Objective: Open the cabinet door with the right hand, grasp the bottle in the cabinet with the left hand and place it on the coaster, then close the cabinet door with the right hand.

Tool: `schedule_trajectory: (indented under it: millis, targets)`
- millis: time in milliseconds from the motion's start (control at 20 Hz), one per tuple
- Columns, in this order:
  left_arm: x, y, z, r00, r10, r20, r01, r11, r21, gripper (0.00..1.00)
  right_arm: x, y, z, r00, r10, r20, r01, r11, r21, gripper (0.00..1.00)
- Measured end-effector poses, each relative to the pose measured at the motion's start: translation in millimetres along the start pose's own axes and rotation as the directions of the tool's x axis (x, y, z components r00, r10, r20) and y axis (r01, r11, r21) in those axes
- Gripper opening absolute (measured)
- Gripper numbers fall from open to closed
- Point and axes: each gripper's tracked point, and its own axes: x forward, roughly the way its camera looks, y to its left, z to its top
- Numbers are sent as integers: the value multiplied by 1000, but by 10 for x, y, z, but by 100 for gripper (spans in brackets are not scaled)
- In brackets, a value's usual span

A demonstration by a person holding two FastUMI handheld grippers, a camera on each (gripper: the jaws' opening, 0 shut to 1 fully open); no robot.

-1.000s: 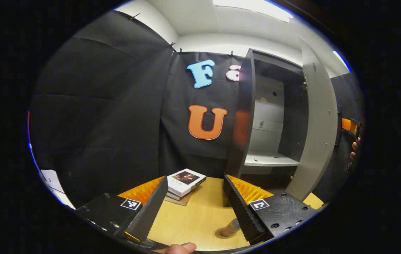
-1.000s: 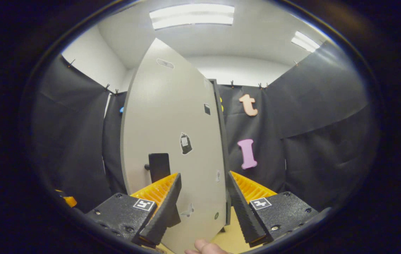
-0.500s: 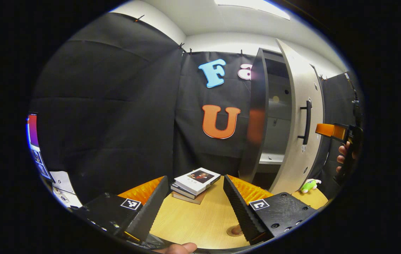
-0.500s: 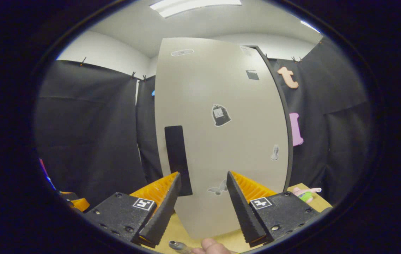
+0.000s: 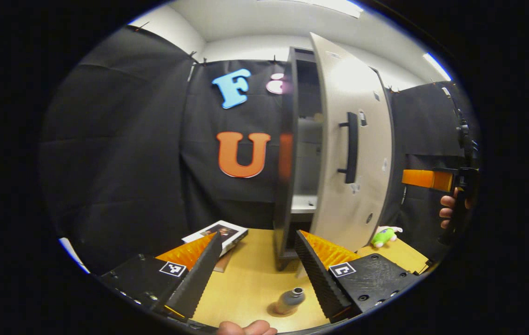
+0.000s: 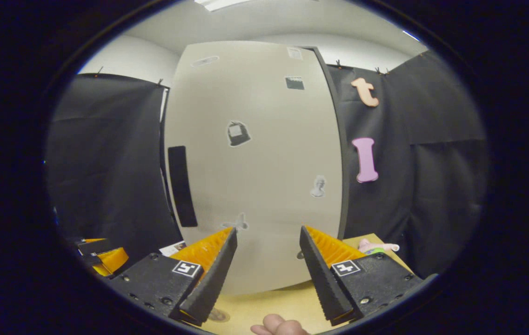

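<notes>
The grey bottle (image 5: pixel 290 300) stands upright on a round brown coaster (image 5: pixel 277 311) on the wooden table, low between the fingers of my open, empty left gripper (image 5: pixel 258 237). The cabinet (image 5: pixel 285 177) stands behind it. Its pale door (image 5: pixel 355 186) with a black handle (image 5: pixel 351 146) is ajar, leaving a narrow gap. In the right gripper view the door (image 6: pixel 255 163) faces me close up, its handle (image 6: pixel 181 186) at the left. My right gripper (image 6: pixel 268 230) is open in front of the door and holds nothing. In the left gripper view, the right gripper (image 5: pixel 425 178) sits at the far right, held by a hand (image 5: pixel 448 211).
A stack of books (image 5: pixel 220 232) lies on the table (image 5: pixel 245 284) left of the cabinet. A green soft toy (image 5: pixel 383 236) lies at the cabinet's right foot, and shows as the toy (image 6: pixel 378 246) in the right gripper view. Black cloth walls close the booth.
The cabinet door has swung from wide open to nearly shut. My right gripper now faces its front. The left gripper's view has shifted, bringing the whole bottle on its coaster into sight.
</notes>
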Motion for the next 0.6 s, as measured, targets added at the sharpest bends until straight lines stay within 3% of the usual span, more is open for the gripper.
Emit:
schedule_trajectory:
  millis: [100,150,350,400,600]
  targets:
    - [67,-287,46,1000,-30,-7,30,999,39,95,2,-395,-166,992,-106,-73,107,994,10,89]
    - [101,-422,101,999,-38,3,38,998,57,95,-9,-507,-237,988,-122,-98,123,992,1,89]
    - [238,-850,202,997,-80,18,78,992,102,95,-70,-597,-190,992,-90,-87,89,996,-10,89]
    - [269,-905,203,997,-82,14,80,992,100,100,-72,-603,-171,994,-85,-74,84,996,-13,89]
    - [356,-936,216,998,-56,1,55,996,71,96,-75,-587,-192,995,-67,-75,67,998,-4,89]
